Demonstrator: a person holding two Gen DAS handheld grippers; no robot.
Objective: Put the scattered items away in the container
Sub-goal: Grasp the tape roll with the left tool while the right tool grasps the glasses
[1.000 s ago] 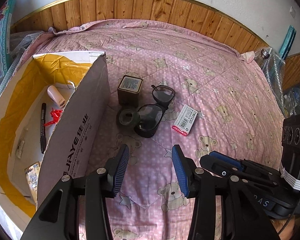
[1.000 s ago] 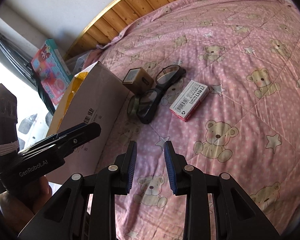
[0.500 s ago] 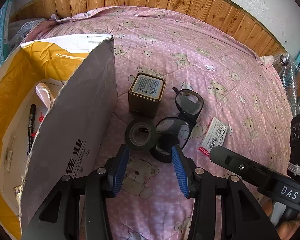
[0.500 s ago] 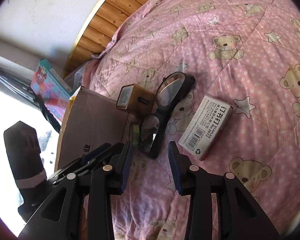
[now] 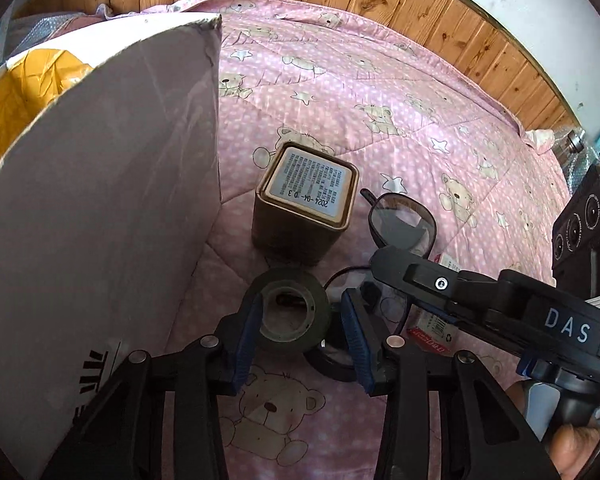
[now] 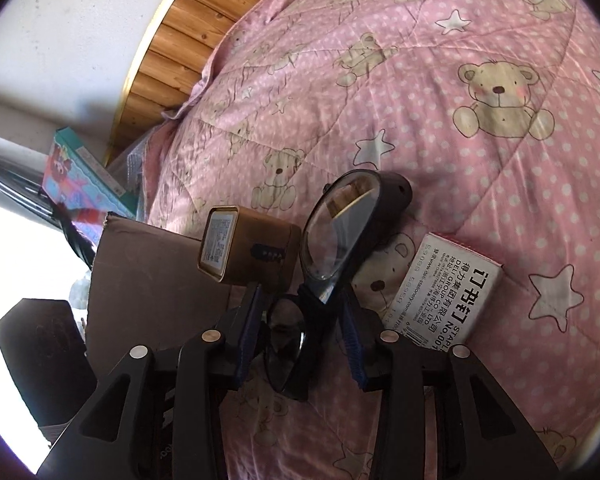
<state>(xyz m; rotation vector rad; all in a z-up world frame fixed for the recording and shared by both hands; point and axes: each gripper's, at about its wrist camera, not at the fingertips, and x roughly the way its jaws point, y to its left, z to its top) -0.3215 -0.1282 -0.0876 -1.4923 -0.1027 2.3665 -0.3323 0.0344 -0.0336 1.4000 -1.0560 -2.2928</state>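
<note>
tape roll [image 5: 290, 312] sits between wide left gripper [image 5: 300, 340] jaws; right gripper [image 6: 300, 340] jaws wide astride glasses [image 6: 332, 240].

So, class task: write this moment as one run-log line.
left hand-held gripper: open around tape roll | right hand-held gripper: open around glasses | box: beside | tin, staples: on bed

left gripper [image 5: 300, 330] spread wide around a dark green tape roll [image 5: 290, 312], square brown tin [image 5: 306, 200] just behind, black-framed glasses [image 5: 400, 226] beside, tall cardboard box wall [image 5: 100, 208] on the left
</note>
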